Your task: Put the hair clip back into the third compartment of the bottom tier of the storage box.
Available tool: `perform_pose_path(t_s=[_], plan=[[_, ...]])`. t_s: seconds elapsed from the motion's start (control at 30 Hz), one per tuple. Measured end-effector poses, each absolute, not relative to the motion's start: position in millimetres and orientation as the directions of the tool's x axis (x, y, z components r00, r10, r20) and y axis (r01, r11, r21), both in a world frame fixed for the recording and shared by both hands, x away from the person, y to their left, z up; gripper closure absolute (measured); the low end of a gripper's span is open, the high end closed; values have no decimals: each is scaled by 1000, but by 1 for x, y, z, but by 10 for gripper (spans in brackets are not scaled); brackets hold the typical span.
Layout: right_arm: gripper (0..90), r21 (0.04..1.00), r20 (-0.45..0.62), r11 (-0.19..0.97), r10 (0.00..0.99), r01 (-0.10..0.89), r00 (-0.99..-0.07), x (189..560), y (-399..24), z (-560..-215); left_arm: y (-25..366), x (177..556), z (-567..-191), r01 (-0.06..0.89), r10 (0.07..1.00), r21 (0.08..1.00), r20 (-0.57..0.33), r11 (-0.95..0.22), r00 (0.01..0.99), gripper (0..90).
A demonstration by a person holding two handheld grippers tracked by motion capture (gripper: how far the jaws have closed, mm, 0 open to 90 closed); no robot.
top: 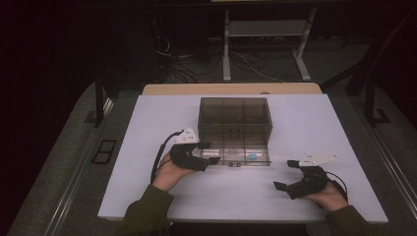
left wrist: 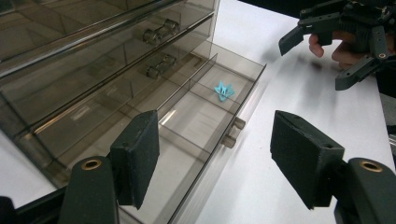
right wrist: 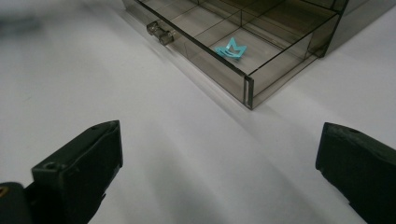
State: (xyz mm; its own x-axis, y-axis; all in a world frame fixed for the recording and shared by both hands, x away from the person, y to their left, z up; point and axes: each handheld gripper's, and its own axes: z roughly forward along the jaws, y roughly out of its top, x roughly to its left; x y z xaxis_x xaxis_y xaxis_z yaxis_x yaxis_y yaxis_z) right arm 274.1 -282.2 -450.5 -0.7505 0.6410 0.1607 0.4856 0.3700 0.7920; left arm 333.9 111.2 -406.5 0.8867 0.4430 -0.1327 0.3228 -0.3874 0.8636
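Observation:
A smoked see-through drawer cabinet stands mid-table. Its bottom drawer is pulled out toward me, and a small blue piece lies in its right compartment. My left gripper hovers at the drawer's front left, near the handle, with its jaws open and nothing between them. My right gripper rests low over the table to the drawer's front right, also open and holding nothing. It also appears in the left gripper view.
The white tabletop has bare room in front of and on both sides of the cabinet. Behind it lies a wooden strip, then a dark floor with cables and a desk frame. The upper drawers are closed.

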Motion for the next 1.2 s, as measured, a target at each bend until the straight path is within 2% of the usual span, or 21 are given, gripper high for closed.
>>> perform_pose_path(t_s=[1.2], plan=[[1, 793, 160, 367, 645, 487, -747, 271, -284, -451, 165, 308, -424, 344, 553, 866, -96, -363, 827, 98]])
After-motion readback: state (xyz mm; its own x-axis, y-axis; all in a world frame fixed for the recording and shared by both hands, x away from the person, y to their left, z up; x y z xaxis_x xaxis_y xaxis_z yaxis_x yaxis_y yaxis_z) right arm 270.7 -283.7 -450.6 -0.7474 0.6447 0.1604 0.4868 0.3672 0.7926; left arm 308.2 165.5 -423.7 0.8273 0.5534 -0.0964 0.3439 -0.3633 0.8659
